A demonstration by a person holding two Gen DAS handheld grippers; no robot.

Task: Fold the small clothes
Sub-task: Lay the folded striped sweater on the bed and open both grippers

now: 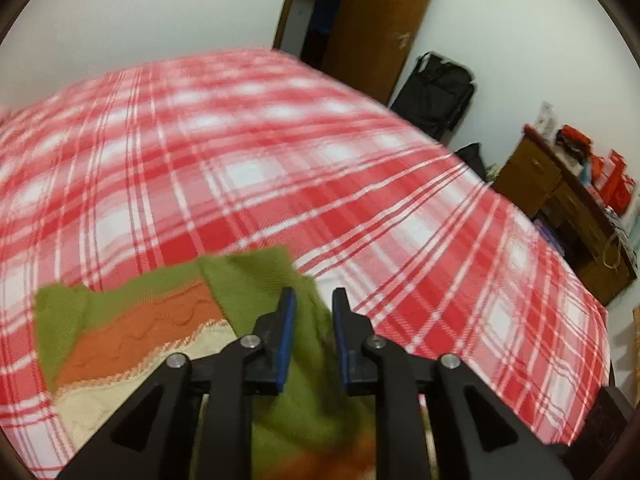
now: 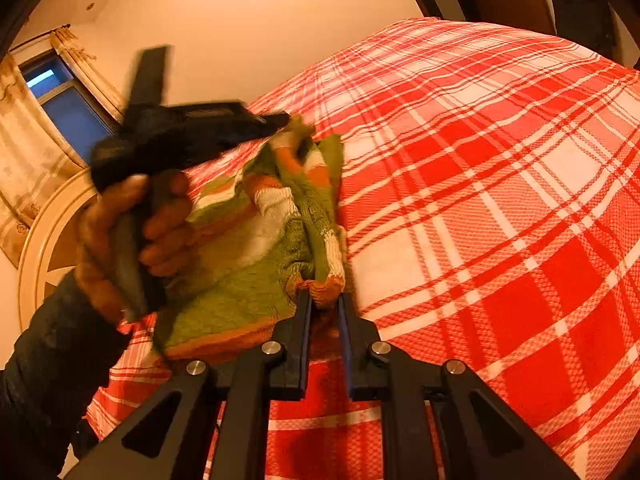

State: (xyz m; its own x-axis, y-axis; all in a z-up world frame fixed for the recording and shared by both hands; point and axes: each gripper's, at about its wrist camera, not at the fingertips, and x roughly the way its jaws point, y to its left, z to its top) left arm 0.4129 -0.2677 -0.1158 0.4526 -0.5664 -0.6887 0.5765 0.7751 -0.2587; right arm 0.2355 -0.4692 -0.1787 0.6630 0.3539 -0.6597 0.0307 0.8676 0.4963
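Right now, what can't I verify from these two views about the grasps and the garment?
- Left gripper: left wrist view is motion-blurred; whether its fingers pinch the knit sweater is unclear.
- Sweater's lower part: hidden behind the gripper body, cut by the bottom edge.
- Right gripper: right wrist view shows bunched cloth between the fingers; fold state unreadable.

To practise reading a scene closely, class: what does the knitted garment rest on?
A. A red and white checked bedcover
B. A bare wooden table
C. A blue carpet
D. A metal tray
A: the garment lies on the red and white checked bedcover, gripped at one bunched edge by the right gripper, with the left gripper at another part of it.
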